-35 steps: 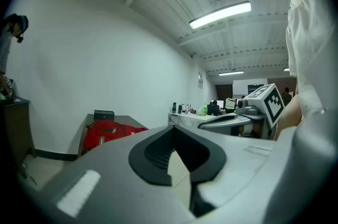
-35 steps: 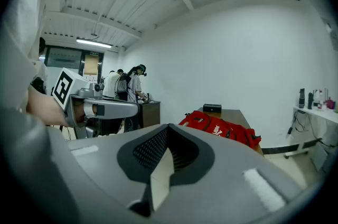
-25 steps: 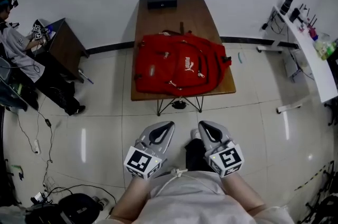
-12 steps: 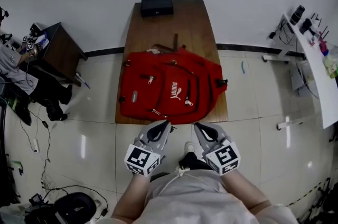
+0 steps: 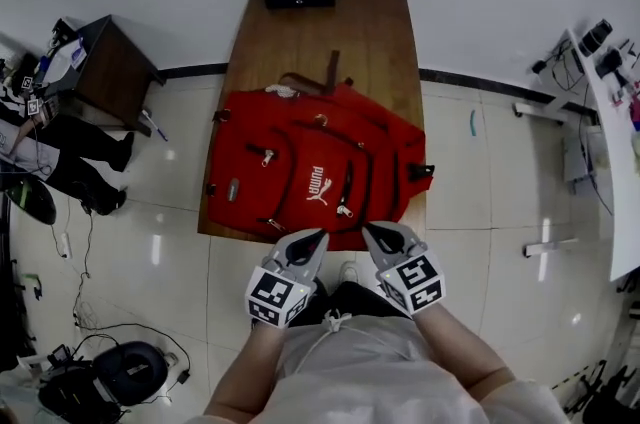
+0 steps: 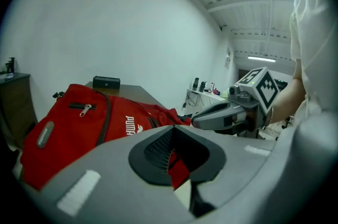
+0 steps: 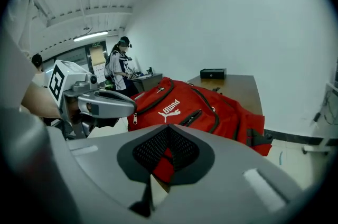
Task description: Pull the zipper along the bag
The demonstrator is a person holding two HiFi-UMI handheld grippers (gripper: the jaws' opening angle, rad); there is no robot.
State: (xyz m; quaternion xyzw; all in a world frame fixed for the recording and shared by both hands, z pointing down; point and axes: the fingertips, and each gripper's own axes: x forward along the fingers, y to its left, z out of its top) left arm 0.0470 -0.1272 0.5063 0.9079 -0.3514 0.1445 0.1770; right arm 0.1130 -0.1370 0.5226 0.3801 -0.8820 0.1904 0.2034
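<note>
"Two grippers, both empty, correct?"

"Yes. Your left gripper (image 5: 314, 237) and right gripper (image 5: 371, 230) sit side by side at the near edge of the bench (image 5: 372, 22), just short of the bag (image 5: 300, 152), which lies front-up there. Each one's fingers (image 7: 240, 165) are pressed together and touch nothing."

"What makes the next step go well?"

"Choose one pull; I'd take the pull (image 5: 343, 210) beside the white logo, nearest your right gripper. Part those fingers before you reach it and pinch the tab squarely. Pin the fabric close by with your left so the bag doesn't slide as you draw along the track."
</note>
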